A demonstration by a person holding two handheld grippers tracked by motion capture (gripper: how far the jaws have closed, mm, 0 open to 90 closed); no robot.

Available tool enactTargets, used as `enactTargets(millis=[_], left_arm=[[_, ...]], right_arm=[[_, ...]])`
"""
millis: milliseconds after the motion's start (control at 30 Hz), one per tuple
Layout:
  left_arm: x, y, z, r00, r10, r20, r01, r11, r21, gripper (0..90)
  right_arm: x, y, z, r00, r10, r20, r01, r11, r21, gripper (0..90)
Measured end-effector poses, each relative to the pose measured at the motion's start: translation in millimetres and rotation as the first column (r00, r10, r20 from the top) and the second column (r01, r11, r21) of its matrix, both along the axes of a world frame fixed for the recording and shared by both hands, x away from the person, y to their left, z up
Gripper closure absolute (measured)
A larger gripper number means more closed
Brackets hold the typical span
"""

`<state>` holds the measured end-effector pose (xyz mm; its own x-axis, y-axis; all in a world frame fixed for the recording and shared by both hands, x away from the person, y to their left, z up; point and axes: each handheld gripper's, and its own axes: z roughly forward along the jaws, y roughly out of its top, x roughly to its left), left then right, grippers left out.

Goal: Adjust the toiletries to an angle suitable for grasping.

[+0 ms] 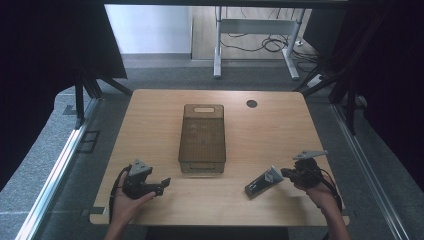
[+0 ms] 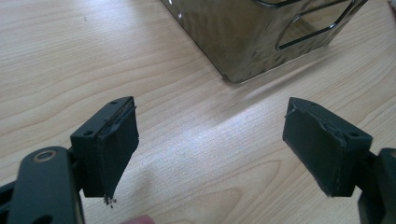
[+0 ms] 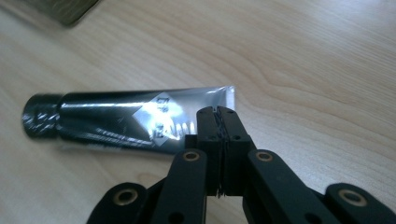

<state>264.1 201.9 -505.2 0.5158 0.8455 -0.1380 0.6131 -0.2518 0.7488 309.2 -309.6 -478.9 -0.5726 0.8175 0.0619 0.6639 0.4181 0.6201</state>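
**Tube at right gripper, bin unfilled — grasp stage**

The tube [image 1: 263, 182] lies flat on the table [image 1: 150, 125], near the front edge, well to the right of the brown bin [image 1: 202, 137] and apart from it. The right gripper [image 1: 286, 173] sits at the tube's crimped end; in the right gripper view its jaws are pressed together with no gap, and whether the crimp is pinched between them cannot be told. The left gripper [image 1: 163, 184] rests near the bin's front corner, jaws spread wide, holding nothing.

Judgement: the pick-up is in hand. The next move calls for a confirmed grip on the crimp — then a lift toward the bin.
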Motion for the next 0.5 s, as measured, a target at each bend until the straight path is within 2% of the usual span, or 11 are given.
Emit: enactTargets(millis=[233, 500], left_arm=[[0.6, -0.1, -0.4, 1.0000, -0.007, 0.001, 0.007, 0.9999, 0.010, 18.4], [0.4, -2.0, -1.5, 0.9997, -0.022, -0.007, 0.022, 0.9996, 0.016, 18.5]], right_arm=[[-4.0, 11.0, 6.8, 0.9962, 0.062, -0.061, -0.066, 0.996, -0.060, 89.5], [-10.1, 24.4, 7.8, 0.9885, 0.113, -0.100, -0.121, 0.990, -0.076, 89.5]])
